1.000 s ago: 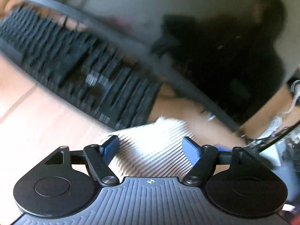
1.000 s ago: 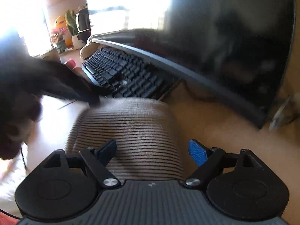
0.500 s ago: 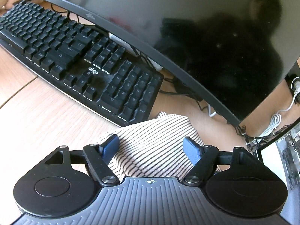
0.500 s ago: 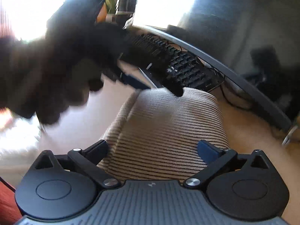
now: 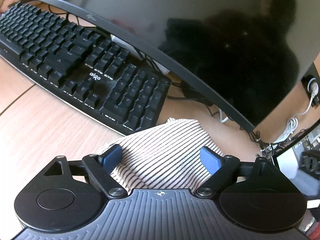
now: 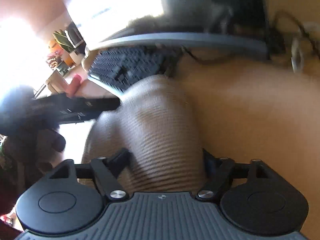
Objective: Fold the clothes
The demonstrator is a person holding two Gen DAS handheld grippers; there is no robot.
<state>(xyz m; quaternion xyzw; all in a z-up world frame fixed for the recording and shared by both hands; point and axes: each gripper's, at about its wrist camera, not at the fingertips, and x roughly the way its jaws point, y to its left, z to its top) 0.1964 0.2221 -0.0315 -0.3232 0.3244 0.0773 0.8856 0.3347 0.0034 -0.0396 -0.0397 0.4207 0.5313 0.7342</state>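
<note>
Desk (image 5: 40, 124) of pale wood grain carries everything. Curved monitor (image 5: 200, 30), dark and reflective, fills the far side. Black mechanical keyboard (image 5: 80, 64) lies in front of it, cables (image 5: 290, 128) trailing off at the monitor's right end.

Striped knit garment (image 5: 164, 152), cream with thin dark stripes, lies bunched on the desk just before the keyboard's near corner, its far edge close to the keys; I cannot tell whether it touches them. Both views show it as a rounded, already doubled bundle rather than a flat sheet.

My left gripper (image 5: 161, 157) sits low over the near end of the garment. Its jaws are opening, blue pads wide apart with cloth between them but not pinched.

My right gripper (image 6: 166, 160) is on the same bundle from the other side; that view is blurred. Its jaws are closing, cloth humped between them. The pads look close against the fabric, but I cannot tell for sure whether they press it yet. The left gripper (image 6: 76, 108) shows there as a dark bar touching the garment's left edge.

Step, by my judgement: mid-fold, left letting go while right takes a new hold. Next move calls for a firm right pinch on one layer edge, then carrying it over, keeping clear of the keyboard.
</note>
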